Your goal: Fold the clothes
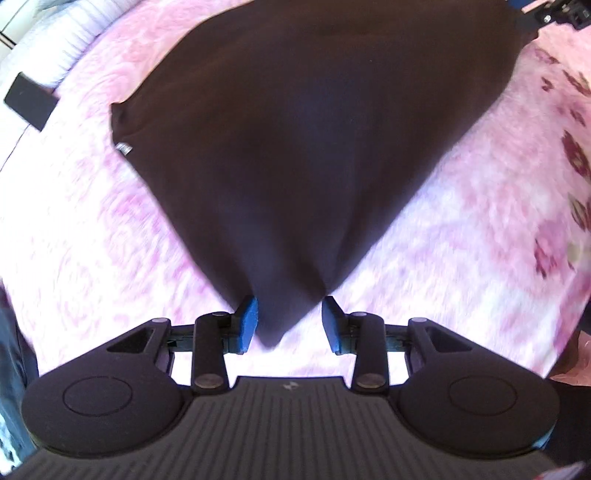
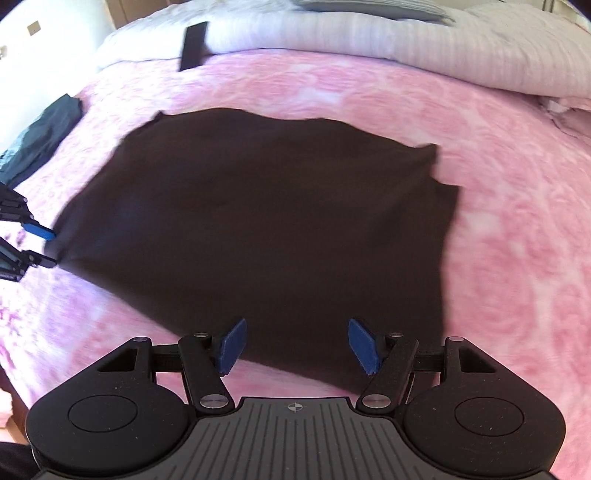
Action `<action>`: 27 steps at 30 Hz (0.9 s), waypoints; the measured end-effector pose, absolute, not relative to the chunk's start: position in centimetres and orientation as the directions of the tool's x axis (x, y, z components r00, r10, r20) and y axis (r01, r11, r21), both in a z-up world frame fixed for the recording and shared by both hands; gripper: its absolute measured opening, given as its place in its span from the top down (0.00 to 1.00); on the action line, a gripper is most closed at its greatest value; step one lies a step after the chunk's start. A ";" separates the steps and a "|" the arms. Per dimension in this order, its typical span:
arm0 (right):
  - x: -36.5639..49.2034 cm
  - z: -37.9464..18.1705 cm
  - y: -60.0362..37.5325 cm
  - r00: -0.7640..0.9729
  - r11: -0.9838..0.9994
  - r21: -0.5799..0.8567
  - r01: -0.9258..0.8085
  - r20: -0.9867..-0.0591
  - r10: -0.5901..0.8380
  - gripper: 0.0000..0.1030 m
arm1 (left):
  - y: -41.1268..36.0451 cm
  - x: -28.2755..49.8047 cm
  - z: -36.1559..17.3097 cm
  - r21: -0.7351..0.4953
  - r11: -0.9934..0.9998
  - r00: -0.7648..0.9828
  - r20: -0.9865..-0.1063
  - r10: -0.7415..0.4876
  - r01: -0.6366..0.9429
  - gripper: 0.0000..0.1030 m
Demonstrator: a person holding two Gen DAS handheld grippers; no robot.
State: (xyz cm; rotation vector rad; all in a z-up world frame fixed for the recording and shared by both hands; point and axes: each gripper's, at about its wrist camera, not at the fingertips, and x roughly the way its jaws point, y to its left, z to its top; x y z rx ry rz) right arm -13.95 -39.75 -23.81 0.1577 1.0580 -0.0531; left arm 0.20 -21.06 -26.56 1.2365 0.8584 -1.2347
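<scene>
Pretty clearly a bedroom in someone's home: a bed covered by a fluffy pink blanket (image 2: 498, 221), a white striped duvet (image 2: 369, 51) bunched at the far end, and a light switch (image 2: 34, 26) on the wall

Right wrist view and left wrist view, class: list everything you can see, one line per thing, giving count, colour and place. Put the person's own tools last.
Dark garment: one, dark brown to black, spread flat on the middle of the bed.
Garment label: one, pale, at a far-left corner of the garment.
Pink blanket: one, pink with a mottled pattern, under the garment.
White duvet: one, white, ribbed, bunched along the far edge of the bed.
Flat black object: one, black, lying where duvet meets blanket.
Dark green cloth: one, dark green, at the bed's left edge.
Left gripper: one, black with blue pads, a garment corner between its pads.
Right gripper: one, black with blue pads, open over the garment's near edge.
</scene>
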 end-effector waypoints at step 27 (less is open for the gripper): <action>-2.7 -24.2 -16.9 0.520 0.997 -0.017 0.079 -0.852 -0.056 0.29 | -22.7 14.9 -31.8 0.690 -0.716 0.046 -0.723 -0.690 0.103 0.45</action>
